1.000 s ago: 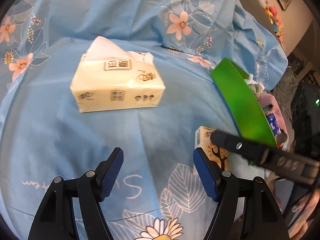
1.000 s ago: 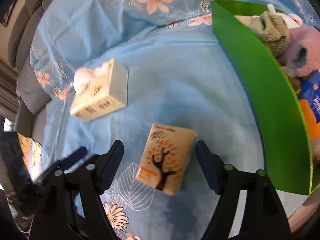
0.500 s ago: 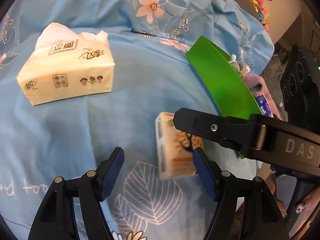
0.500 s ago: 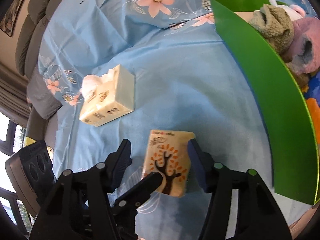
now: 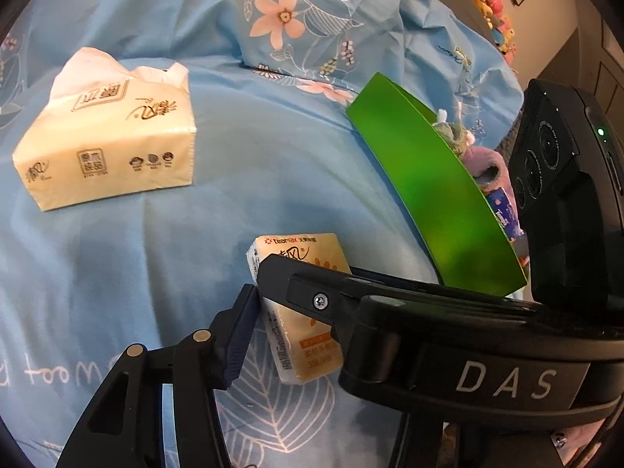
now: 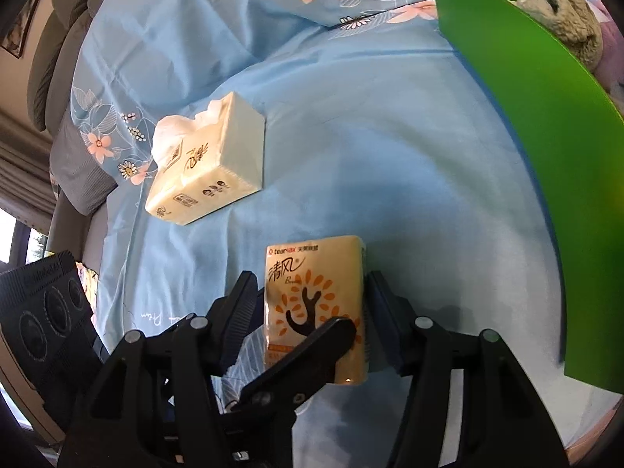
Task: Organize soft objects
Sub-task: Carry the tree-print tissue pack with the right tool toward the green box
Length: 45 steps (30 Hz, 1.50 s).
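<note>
A small yellow tissue pack (image 6: 312, 292) with an orange tree print lies on the blue floral sheet (image 6: 390, 136). My right gripper (image 6: 312, 300) straddles it; its jaws are closing and both pads touch the pack's sides. My left gripper (image 5: 308, 312) comes at the same pack (image 5: 300, 312) from the left, jaws closing. Its near finger (image 5: 238, 331) sits right by the pack's side, while its far finger is hidden behind the right gripper's finger (image 5: 312, 284). In the right wrist view, one left finger (image 6: 323, 339) lies across the pack's printed face.
A larger open tissue pack (image 5: 109, 148) (image 6: 210, 167) lies further back on the left. A green box (image 5: 429, 195) (image 6: 546, 156) holding plush toys (image 6: 565, 19) stands on the right. Sofa cushions (image 6: 58, 58) lie beyond the sheet.
Both grippers have narrowed around the small tissue pack. The left view swung from the large pack to the small one. The right gripper sank lower over the pack.
</note>
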{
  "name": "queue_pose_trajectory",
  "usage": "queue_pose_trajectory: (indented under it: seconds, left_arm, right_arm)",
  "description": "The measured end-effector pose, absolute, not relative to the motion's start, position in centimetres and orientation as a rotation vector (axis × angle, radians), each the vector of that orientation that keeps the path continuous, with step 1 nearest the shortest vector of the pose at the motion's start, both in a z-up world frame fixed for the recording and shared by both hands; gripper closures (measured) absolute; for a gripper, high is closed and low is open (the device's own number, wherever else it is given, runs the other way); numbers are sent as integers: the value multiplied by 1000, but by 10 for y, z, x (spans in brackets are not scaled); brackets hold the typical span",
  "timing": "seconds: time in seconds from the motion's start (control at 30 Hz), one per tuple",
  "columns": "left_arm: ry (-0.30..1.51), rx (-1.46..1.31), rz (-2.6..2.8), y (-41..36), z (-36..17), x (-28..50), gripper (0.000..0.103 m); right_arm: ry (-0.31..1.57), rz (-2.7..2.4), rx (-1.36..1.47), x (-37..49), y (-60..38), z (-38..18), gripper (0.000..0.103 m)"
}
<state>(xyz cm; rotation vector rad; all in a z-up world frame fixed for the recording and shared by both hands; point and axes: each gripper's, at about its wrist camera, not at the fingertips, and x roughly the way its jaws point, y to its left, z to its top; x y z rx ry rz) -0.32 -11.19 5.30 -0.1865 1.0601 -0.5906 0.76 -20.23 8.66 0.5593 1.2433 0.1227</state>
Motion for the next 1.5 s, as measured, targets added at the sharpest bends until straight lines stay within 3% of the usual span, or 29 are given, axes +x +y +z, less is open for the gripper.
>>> queue_pose_trajectory:
  seconds: [0.13, 0.9, 1.5]
  left_arm:
    - [1027, -162, -564, -109, 61, -6, 49]
    - [756, -100, -492, -86, 137, -33, 49]
    - [660, -110, -485, -80, 163, -50, 49]
  right_arm:
    - [1231, 145, 576, 8, -201, 90, 53]
    - [960, 261, 513, -8, -172, 175, 53]
    - [853, 277, 483, -23, -161, 210, 52]
